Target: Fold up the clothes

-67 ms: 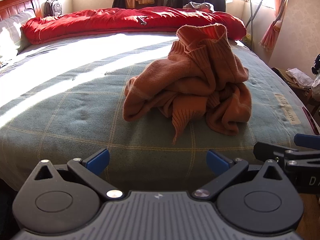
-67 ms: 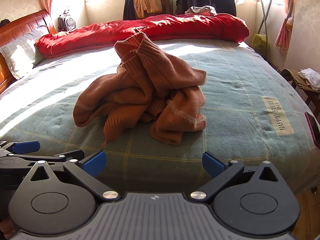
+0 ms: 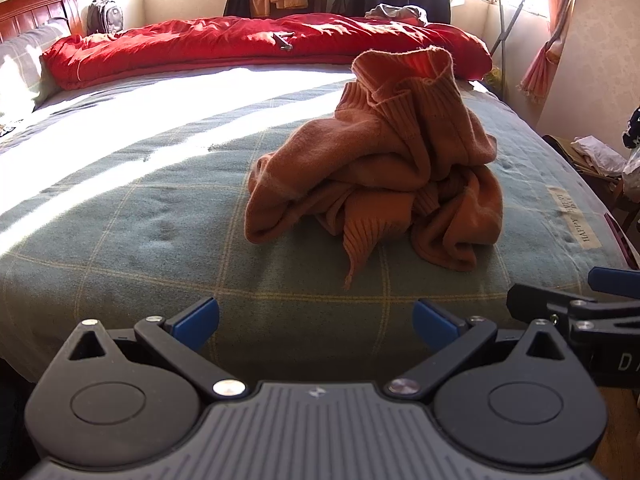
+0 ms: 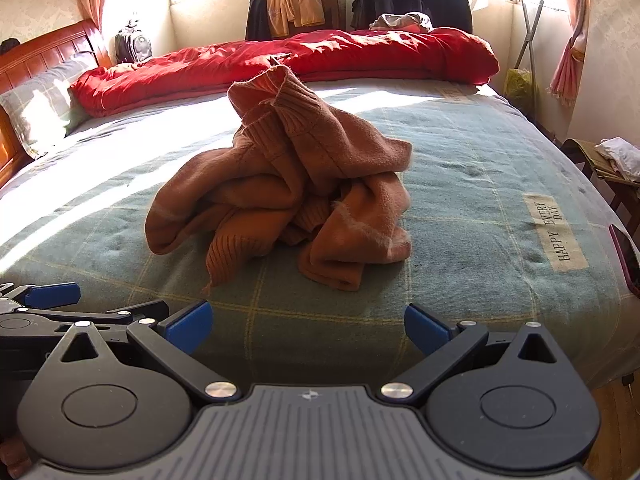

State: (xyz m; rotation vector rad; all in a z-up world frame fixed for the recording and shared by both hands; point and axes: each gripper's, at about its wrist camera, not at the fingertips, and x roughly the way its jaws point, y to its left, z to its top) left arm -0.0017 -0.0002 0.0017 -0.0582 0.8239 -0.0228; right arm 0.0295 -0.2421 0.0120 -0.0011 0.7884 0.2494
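Left wrist view, sweater: the orange sweater (image 3: 380,168) is seen crumpled in a heap on the bed (image 3: 120,240), its ribbed collar standing up; no shift is seen against the picture just before
Left wrist view, fingers: the left gripper (image 3: 316,318) is held short of the bed edge, spread wide, with nothing between the blue pads
Right wrist view, sweater: the same heap is shown unfolded, well ahead of the right gripper (image 4: 306,322)
Right wrist view, fingers: spread wide and empty, unchanged
Meaning for the task: no fold is shown; a heap this bunched is judged to need spreading flat
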